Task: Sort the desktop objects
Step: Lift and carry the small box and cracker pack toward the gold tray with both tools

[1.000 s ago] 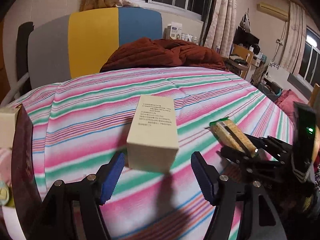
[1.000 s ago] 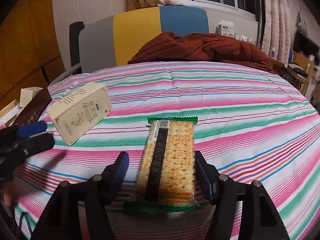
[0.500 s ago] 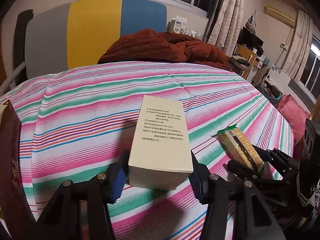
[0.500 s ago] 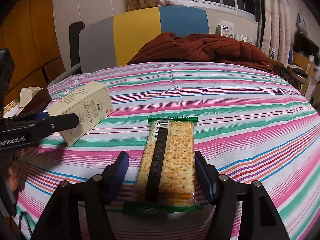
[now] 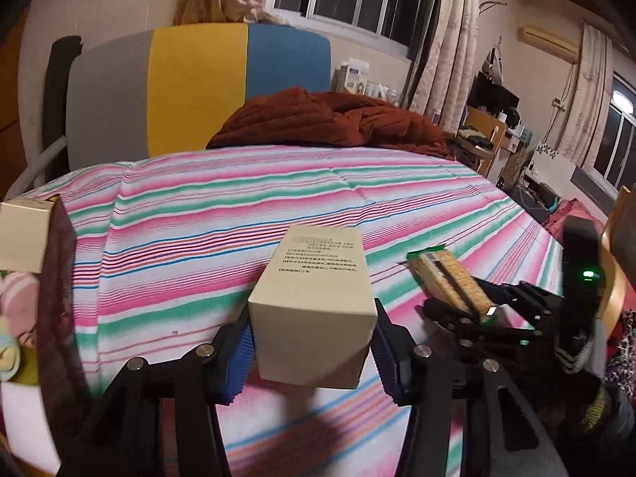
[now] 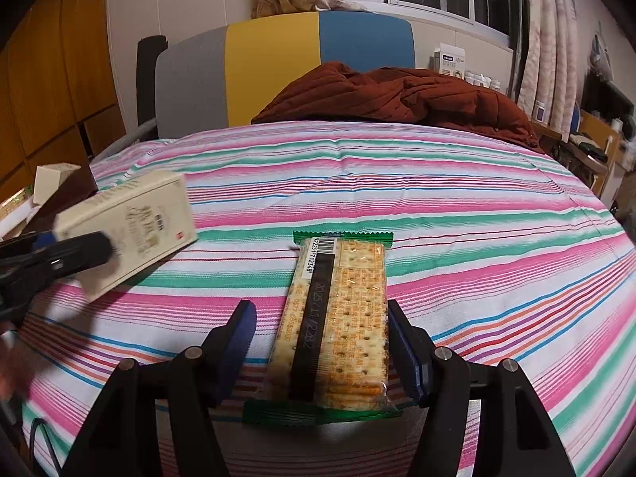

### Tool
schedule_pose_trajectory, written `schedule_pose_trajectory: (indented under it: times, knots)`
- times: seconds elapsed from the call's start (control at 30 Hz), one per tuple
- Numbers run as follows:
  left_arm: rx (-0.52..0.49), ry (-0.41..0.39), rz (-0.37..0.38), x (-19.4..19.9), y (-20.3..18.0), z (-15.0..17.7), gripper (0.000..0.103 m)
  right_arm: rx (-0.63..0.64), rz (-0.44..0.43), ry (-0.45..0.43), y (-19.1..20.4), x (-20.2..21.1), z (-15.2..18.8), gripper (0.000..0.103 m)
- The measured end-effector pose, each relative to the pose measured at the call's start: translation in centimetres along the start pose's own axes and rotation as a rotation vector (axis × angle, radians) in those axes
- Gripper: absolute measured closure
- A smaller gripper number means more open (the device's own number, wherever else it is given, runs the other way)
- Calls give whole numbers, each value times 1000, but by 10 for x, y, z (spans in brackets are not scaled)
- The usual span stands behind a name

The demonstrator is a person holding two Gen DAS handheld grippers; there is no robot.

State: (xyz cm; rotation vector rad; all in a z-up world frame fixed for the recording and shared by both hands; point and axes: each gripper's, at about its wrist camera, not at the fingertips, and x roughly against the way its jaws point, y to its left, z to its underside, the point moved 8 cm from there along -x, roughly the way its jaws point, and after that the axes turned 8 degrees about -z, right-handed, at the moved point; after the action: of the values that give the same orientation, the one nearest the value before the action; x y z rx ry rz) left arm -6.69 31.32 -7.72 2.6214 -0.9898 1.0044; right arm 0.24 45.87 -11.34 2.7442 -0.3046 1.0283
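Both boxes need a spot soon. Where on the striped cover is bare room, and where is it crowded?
Bare: the wide striped cover between the cracker pack and the red blanket, and its right side beyond the pack. Crowded: the left edge, where a dark box and a small box stand, and the near strip, where the left gripper holds the cream box.

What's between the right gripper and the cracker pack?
Nothing visible. The cracker pack already lies between the right gripper fingers, its right edge at the right finger, a gap to the left one. The striped cover around it is bare.
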Motion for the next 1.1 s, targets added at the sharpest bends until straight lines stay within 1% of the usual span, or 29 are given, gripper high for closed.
schedule_pose_trajectory:
  times: [0.1, 0.2, 0.33, 0.43, 0.5, 0.57, 0.67, 0.87, 1.0, 1.1]
  knots:
    - [-3, -36, -1, 19, 1, -4, 51, 3, 23, 6, 2, 2, 0, 41]
    - [-30, -51, -35, 25, 3, -6, 52, -9, 26, 5, 6, 6, 1, 45]
    - [-29, -17, -24, 19, 6, 1, 52, 7, 35, 3, 13, 8, 3, 50]
    - [-24, -15, -20, 19, 7, 6, 52, 4, 20, 6, 15, 9, 4, 50]
    - [-27, -6, -28, 16, 8, 9, 50, 2, 17, 7, 16, 9, 5, 50]
    - [-24, 8, -19, 10, 8, 12, 48, -2, 13, 5, 15, 9, 6, 50]
    - [-24, 20, -12, 3, 7, 14, 47, -15, 1, -2, 14, 9, 6, 49]
    - [-48, 39, -26, -10, 7, 17, 48, -14, -2, -14, 15, 8, 7, 48]
    - [-46, 23, -29, -7, 7, 18, 49, -7, 2, -17, 16, 8, 7, 48]
    - [-34, -18, -20, 7, 7, 14, 49, 5, 9, -18, 18, 9, 7, 51]
